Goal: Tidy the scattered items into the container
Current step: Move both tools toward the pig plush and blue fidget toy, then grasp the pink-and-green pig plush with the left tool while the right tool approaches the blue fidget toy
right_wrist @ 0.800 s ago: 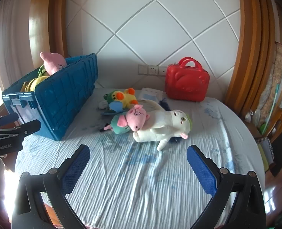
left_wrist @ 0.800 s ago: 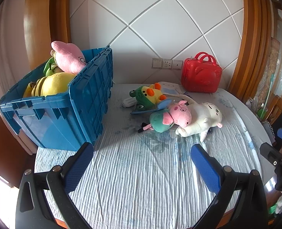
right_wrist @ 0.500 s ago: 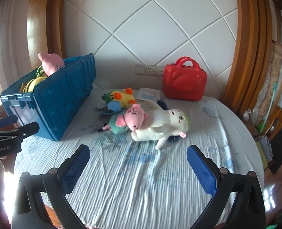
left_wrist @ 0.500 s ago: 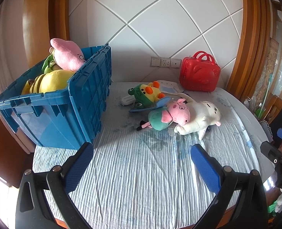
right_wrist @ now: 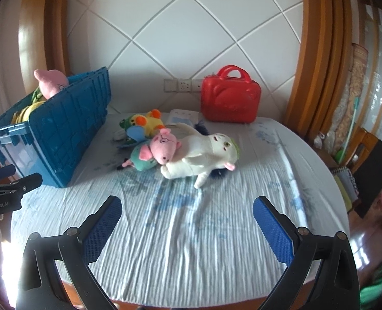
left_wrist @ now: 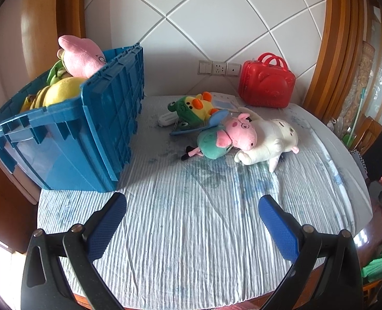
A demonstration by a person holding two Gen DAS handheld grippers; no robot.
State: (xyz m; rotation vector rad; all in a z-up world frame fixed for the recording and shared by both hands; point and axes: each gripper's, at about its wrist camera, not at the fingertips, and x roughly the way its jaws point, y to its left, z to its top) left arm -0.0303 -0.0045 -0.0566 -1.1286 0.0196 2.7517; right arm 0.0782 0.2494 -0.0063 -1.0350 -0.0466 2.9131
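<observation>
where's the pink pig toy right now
The pig lies mid-table in both wrist views, its head resting on the white plush, right of the blue crate and in front of the duck.

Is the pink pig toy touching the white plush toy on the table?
Touching. In the right wrist view the pig toy's head rests against the white plush toy with no gap between them; the left wrist view shows the same.

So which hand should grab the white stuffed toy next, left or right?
Probably the right. The white plush lies almost straight ahead of the open right gripper, while from the open left gripper it sits off to the right, with the pink pig leaning on it.
</observation>
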